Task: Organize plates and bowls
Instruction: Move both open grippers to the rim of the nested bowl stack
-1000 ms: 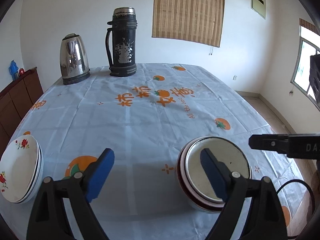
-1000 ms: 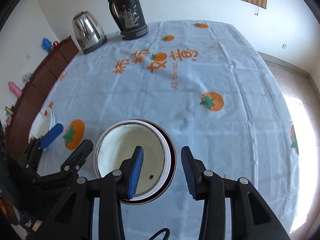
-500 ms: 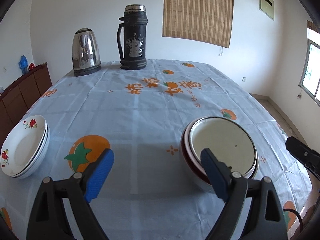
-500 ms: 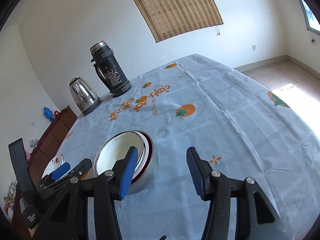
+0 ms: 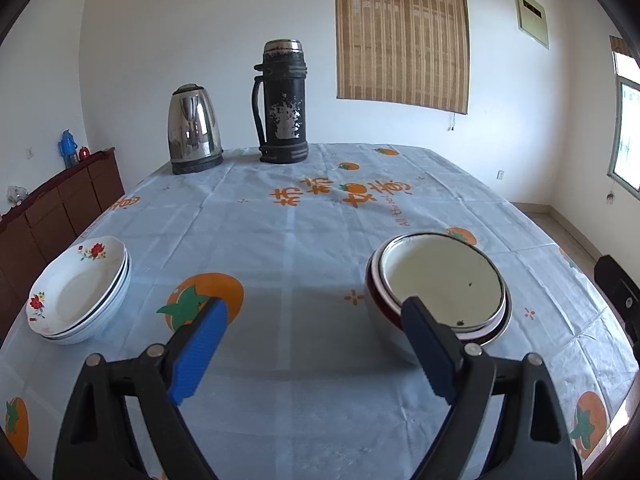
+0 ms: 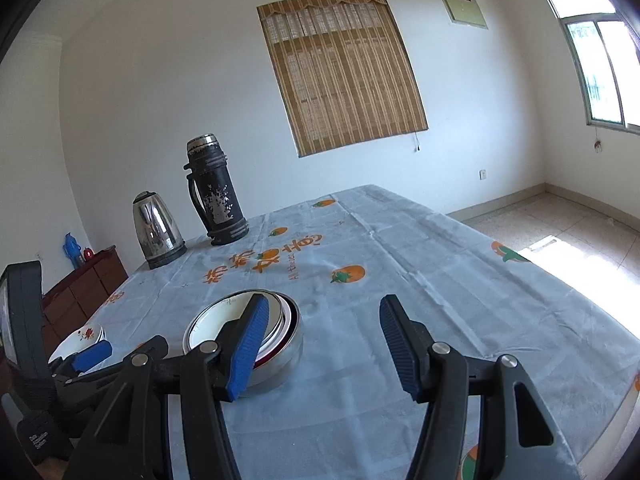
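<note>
A stack of nested bowls (image 5: 440,284), cream inside with a dark red rim, sits on the table at the right; it also shows in the right wrist view (image 6: 248,332). A stack of white flowered plates (image 5: 80,292) sits near the table's left edge, also visible in the right wrist view (image 6: 82,338). My left gripper (image 5: 316,348) is open and empty, held above the table in front of both stacks, its right finger beside the bowls. My right gripper (image 6: 320,348) is open and empty, raised just right of the bowls.
A steel kettle (image 5: 194,128) and a tall dark thermos (image 5: 282,102) stand at the far end of the table. The tablecloth (image 5: 304,240) is pale blue with orange prints. A wooden sideboard (image 5: 52,208) runs along the left wall.
Both grippers have drawn back and tilted up from the bowl stack. The right gripper has opened wider and no longer hangs over the bowls. The bowls and plates have not moved.
</note>
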